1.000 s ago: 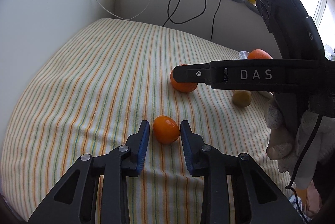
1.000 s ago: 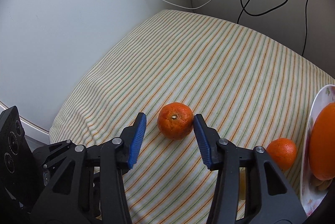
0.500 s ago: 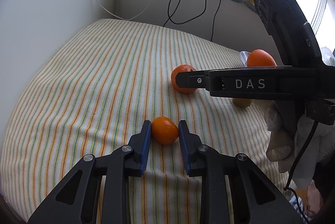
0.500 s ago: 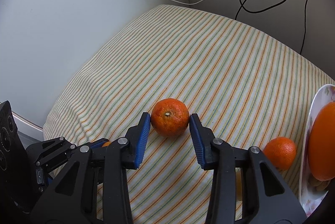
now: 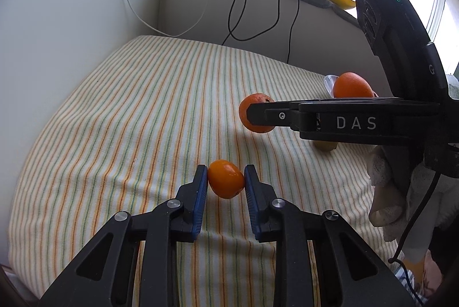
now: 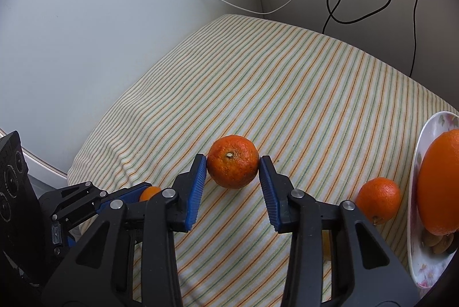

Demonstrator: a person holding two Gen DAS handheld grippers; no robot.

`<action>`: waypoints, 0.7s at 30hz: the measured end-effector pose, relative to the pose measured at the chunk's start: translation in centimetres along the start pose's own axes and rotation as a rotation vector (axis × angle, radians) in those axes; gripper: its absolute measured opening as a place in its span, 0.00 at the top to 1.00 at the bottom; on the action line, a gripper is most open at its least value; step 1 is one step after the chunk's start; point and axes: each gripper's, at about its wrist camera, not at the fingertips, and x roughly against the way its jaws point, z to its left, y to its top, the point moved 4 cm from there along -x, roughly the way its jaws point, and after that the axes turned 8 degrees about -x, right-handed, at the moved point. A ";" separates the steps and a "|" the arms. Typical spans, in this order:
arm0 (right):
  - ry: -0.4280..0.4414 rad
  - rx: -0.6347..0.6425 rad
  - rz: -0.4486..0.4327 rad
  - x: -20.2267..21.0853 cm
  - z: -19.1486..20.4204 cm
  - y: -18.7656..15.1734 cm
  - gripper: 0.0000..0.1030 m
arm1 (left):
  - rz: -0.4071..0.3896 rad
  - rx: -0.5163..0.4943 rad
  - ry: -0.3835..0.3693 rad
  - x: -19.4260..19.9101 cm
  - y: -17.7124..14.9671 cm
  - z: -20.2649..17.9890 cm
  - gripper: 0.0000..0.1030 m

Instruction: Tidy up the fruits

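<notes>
My left gripper [image 5: 226,179] is shut on a small smooth orange fruit [image 5: 225,182], its blue pads touching both sides, just above the striped cloth [image 5: 129,117]. My right gripper [image 6: 233,167] is shut on a rough-skinned mandarin [image 6: 233,165]; in the left wrist view that mandarin [image 5: 255,113] shows behind the right gripper's finger. Another mandarin [image 6: 378,199] lies on the cloth by the white floral plate [image 6: 416,258], which holds a large orange [image 6: 439,183]. The left gripper also shows at the lower left of the right wrist view [image 6: 137,193].
A yellowish fruit [image 5: 325,146] lies partly hidden behind the right gripper. Black cables [image 5: 258,8] and a white cable [image 5: 160,28] hang down the wall behind the table. The cloth's left edge drops off by the white wall [image 6: 71,48].
Both grippers have closed from open onto their fruits: the left on the small orange fruit, the right on the mandarin. Both fruits seem slightly raised.
</notes>
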 end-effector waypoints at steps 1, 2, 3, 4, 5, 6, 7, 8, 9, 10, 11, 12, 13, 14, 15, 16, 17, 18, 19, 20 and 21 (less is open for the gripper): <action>0.004 -0.003 -0.006 0.4 0.0 -0.1 0.62 | -0.002 -0.002 0.000 0.1 0.1 -0.1 0.76; 0.008 -0.004 -0.012 0.7 -0.1 -0.1 0.62 | -0.005 -0.004 0.000 0.3 0.1 -0.2 0.76; 0.010 -0.006 -0.019 1.1 -0.1 -0.1 0.62 | -0.008 -0.006 -0.001 0.4 0.2 -0.3 0.76; 0.011 -0.006 -0.026 1.4 -0.1 -0.2 0.62 | -0.011 -0.008 0.000 0.5 0.2 -0.4 0.76; 0.012 -0.006 -0.033 1.9 -0.2 -0.3 0.62 | -0.013 -0.010 -0.002 0.6 0.2 -0.6 0.76; 0.013 -0.007 -0.038 2.2 -0.2 -0.4 0.62 | -0.015 -0.013 -0.004 0.7 0.3 -0.7 0.76; 0.015 -0.008 -0.043 2.6 -0.3 -0.5 0.62 | -0.018 -0.017 -0.004 0.8 0.4 -0.9 0.76; 0.016 -0.010 -0.048 3.0 -0.3 -0.5 0.62 | -0.020 -0.020 -0.005 1.0 0.4 -1.1 0.76; 0.018 -0.013 -0.053 3.4 -0.5 -0.5 0.62 | -0.022 -0.024 -0.005 1.1 0.5 -1.3 0.76; 0.020 -0.016 -0.060 3.7 -0.6 -0.6 0.62 | -0.025 -0.028 -0.005 1.2 0.5 -1.5 0.76; 0.020 -0.019 -0.066 4.1 -0.7 -0.7 0.62 | -0.028 -0.030 -0.008 1.4 0.6 -1.7 0.76; 0.022 -0.023 -0.073 4.5 -0.8 -0.9 0.62 | -0.030 -0.033 -0.010 1.5 0.7 -1.9 0.76; 0.024 -0.027 -0.079 4.9 -1.0 -1.0 0.62 | -0.033 -0.038 -0.011 1.6 0.7 -2.2 0.76; 0.026 -0.031 -0.085 5.4 -1.1 -1.1 0.62 | -0.037 -0.042 -0.013 1.8 0.8 -2.4 0.76; 0.027 -0.033 -0.091 5.7 -1.3 -1.2 0.62 | -0.040 -0.046 -0.014 1.9 0.9 -2.6 0.76; 0.024 -0.035 -0.098 5.9 -1.3 -1.3 0.62 | -0.043 -0.050 -0.017 1.9 1.2 -2.9 0.76; 0.023 -0.038 -0.105 6.2 -1.4 -1.3 0.62 | -0.046 -0.053 -0.020 2.0 1.3 -3.1 0.76; 0.024 -0.043 -0.110 6.6 -1.6 -1.4 0.62 | -0.048 -0.057 -0.023 2.0 1.4 -3.5 0.76; 0.028 -0.048 -0.115 6.9 -1.6 -1.5 0.62 | -0.050 -0.062 -0.026 2.0 1.5 -3.8 0.76; 0.030 -0.052 -0.120 7.1 -1.9 -1.5 0.62 | -0.052 -0.066 -0.029 2.1 1.6 -4.1 0.76; 0.029 -0.055 -0.126 7.3 -2.0 -1.5 0.62 | -0.053 -0.070 -0.033 2.1 1.7 -4.5 0.76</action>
